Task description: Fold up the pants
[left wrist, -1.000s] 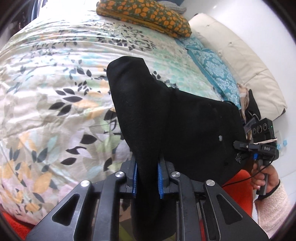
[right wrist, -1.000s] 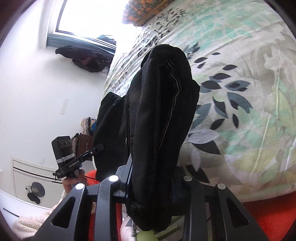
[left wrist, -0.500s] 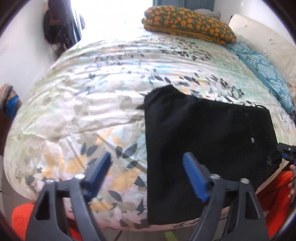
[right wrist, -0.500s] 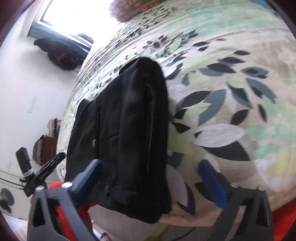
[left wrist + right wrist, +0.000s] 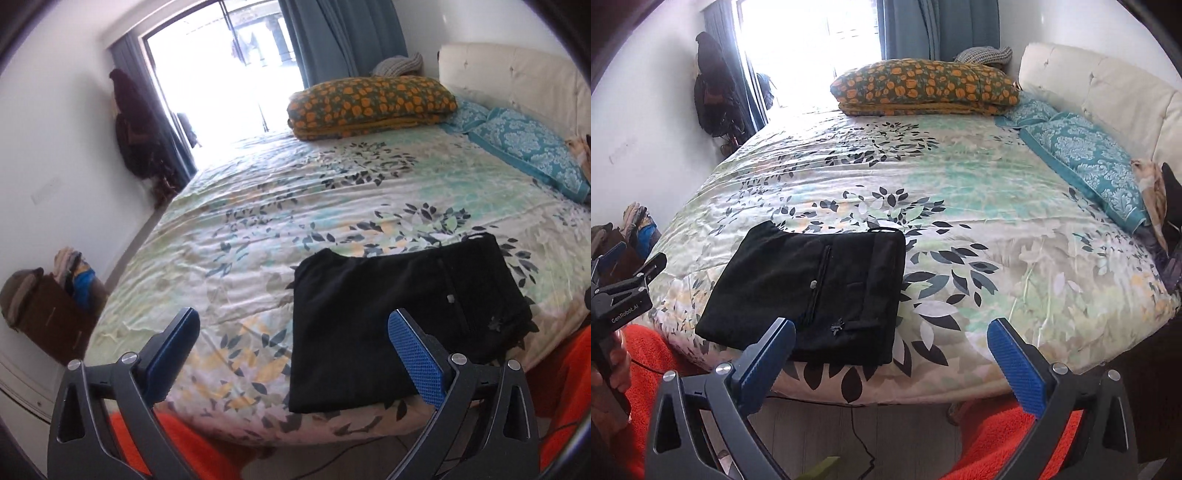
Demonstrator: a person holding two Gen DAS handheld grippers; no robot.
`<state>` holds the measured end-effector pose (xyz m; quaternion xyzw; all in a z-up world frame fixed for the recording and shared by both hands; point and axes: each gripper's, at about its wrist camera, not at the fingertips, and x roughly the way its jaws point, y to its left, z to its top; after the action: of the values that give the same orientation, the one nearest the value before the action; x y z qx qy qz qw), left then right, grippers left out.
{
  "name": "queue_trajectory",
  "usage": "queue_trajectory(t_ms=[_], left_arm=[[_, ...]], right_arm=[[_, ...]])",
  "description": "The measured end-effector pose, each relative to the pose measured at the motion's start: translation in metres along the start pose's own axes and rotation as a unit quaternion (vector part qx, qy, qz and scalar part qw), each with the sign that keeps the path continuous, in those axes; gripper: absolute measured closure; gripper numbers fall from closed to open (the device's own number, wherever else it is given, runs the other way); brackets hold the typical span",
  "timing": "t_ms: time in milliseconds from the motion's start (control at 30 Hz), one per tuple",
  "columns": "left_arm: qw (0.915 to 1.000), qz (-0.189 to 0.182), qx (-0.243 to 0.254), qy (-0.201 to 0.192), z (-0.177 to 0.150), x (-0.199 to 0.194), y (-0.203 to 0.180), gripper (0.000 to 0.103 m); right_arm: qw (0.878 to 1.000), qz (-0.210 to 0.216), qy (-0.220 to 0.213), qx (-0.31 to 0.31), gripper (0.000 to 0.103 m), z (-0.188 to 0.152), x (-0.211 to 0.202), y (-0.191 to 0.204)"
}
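Observation:
The black pants [image 5: 399, 325] lie folded into a flat rectangle near the front edge of the floral bedspread [image 5: 295, 192]. In the right wrist view the pants [image 5: 812, 288] sit at front left. My left gripper [image 5: 291, 317] hovers above and in front of the pants, its jaws opening wide with nothing pressed between the blue pads [image 5: 417, 362]. My right gripper [image 5: 892, 326] is open too, raised in front of the bed's edge and clear of the cloth. The left gripper's body [image 5: 624, 291], held by a hand [image 5: 609, 369], shows at the left edge of the right wrist view.
A folded orange-flowered blanket [image 5: 369, 107] lies at the far end of the bed. Teal pillows [image 5: 528, 151] rest against a cream headboard [image 5: 517, 74] on the right. A brown cabinet [image 5: 44, 321] stands at left. Orange-red fabric [image 5: 997, 435] and a cable [image 5: 860, 439] are below the bed's edge.
Both grippers let go of the black pants and opened wide. They then pulled back and up from the bed, and the pants now lie flat and folded.

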<state>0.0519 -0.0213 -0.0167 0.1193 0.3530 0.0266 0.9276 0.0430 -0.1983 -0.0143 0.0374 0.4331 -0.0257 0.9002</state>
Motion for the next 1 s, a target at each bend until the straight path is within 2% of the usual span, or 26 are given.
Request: queue_trajectory(t_ms=[100,267,433,600,1000], left_arm=[[0.9987,-0.033,0.000,0.039,-0.012,-0.006,-0.011,0.001],[0.9977,-0.053,0.001,0.043,-0.013,-0.022,-0.019,0.001],[0.9991,-0.025,-0.006,0.035,-0.010,-0.026,-0.008,0.001],[0.9969,-0.046,-0.040,0.051,-0.012,-0.018,0.009,0.001],[0.9943,-0.067,-0.037,0.074,-0.015,-0.014,0.004,0.001]], right_arm=[[1.000,0.004,-0.004,-0.007,0.000,-0.011,-0.015,0.021],[0.999,-0.010,0.009,-0.036,0.000,-0.016,-0.016,0.046],[0.999,-0.020,0.005,-0.032,0.000,-0.013,-0.019,0.054],[0.998,-0.043,0.005,-0.048,0.000,-0.011,-0.023,0.062],[0.997,-0.060,0.001,-0.044,0.000,-0.008,-0.022,0.062]])
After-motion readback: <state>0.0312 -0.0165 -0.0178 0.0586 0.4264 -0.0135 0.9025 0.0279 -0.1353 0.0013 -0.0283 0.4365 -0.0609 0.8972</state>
